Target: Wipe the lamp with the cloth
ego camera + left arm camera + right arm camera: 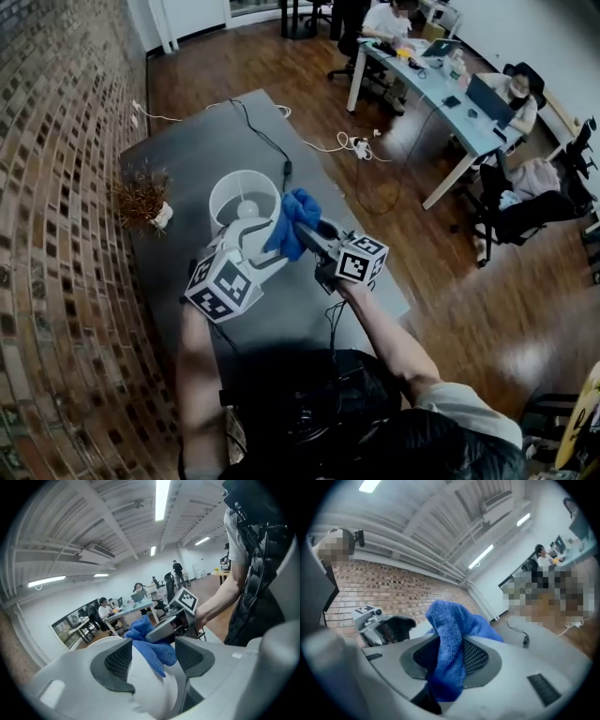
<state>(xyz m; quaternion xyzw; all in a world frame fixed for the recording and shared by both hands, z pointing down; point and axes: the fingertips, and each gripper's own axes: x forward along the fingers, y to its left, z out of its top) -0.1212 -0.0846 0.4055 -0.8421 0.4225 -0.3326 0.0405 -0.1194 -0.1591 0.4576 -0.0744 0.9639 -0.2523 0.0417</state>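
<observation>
A white lamp [242, 195] with a round shade stands on the dark grey table [202, 150]. My left gripper [246, 234] reaches to the shade's near side. In the left gripper view the white lamp [147, 686] fills the gap between the jaws of the left gripper [152, 660], which is shut on it. My right gripper [305, 228] comes in from the right, shut on a blue cloth [291, 220]. The cloth lies against the shade's right rim. In the right gripper view the cloth [450, 625] hangs between the jaws of the right gripper [450, 656]. The cloth [149, 637] drapes just beyond my left jaws.
A dried plant in a small pot [142, 197] stands left of the lamp near the brick wall [56, 187]. A black cable [267, 141] runs over the table's far part. People sit at desks [441, 75] at the back right, across the wooden floor.
</observation>
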